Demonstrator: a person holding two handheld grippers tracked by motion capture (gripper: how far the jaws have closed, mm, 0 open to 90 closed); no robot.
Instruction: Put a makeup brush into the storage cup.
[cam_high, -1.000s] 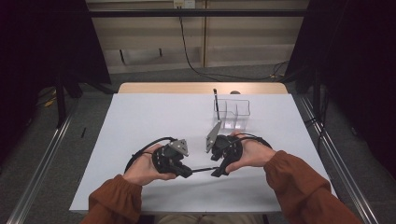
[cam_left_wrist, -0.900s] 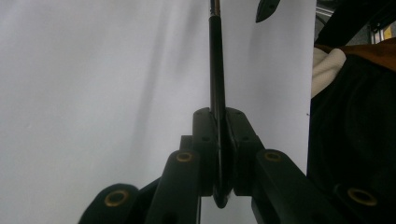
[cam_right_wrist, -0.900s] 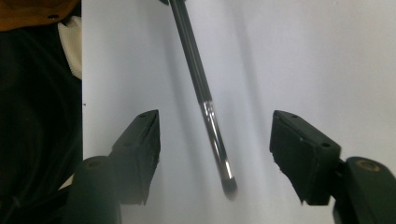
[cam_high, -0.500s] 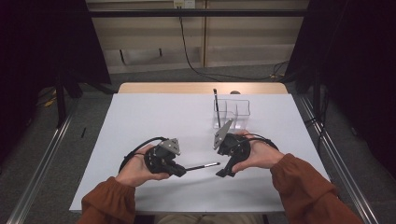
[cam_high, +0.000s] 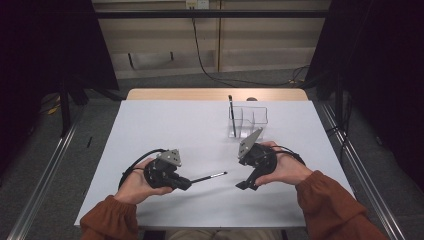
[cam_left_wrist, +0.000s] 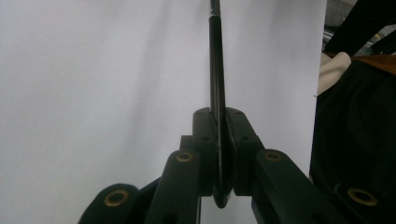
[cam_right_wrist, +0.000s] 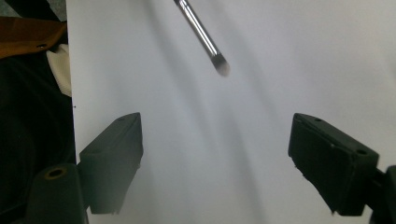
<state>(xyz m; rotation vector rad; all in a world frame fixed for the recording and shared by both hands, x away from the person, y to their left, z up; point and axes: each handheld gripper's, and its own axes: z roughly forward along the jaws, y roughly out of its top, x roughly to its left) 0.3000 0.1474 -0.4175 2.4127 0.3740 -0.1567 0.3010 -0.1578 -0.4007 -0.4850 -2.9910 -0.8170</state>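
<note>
My left gripper (cam_high: 187, 182) is shut on the black handle of a thin makeup brush (cam_high: 210, 177), held low over the white table. The brush points right, its silver ferrule and grey tip toward my right gripper (cam_high: 246, 184). In the left gripper view the pads (cam_left_wrist: 208, 128) clamp the brush (cam_left_wrist: 215, 70), which runs straight ahead. My right gripper (cam_right_wrist: 215, 140) stands open, its jaws having just been opening, with nothing between them. The brush tip (cam_right_wrist: 205, 39) hangs a little beyond those jaws.
A clear divided organizer (cam_high: 252, 117) stands at the back right of the white table sheet (cam_high: 165, 125), with another thin black brush (cam_high: 232, 115) upright in it. The person's orange sleeves (cam_high: 335, 210) come in at the front edge.
The two hands have drawn apart. The left one went left with the brush, and the right one went right, its jaws spreading clear of the brush tip.
</note>
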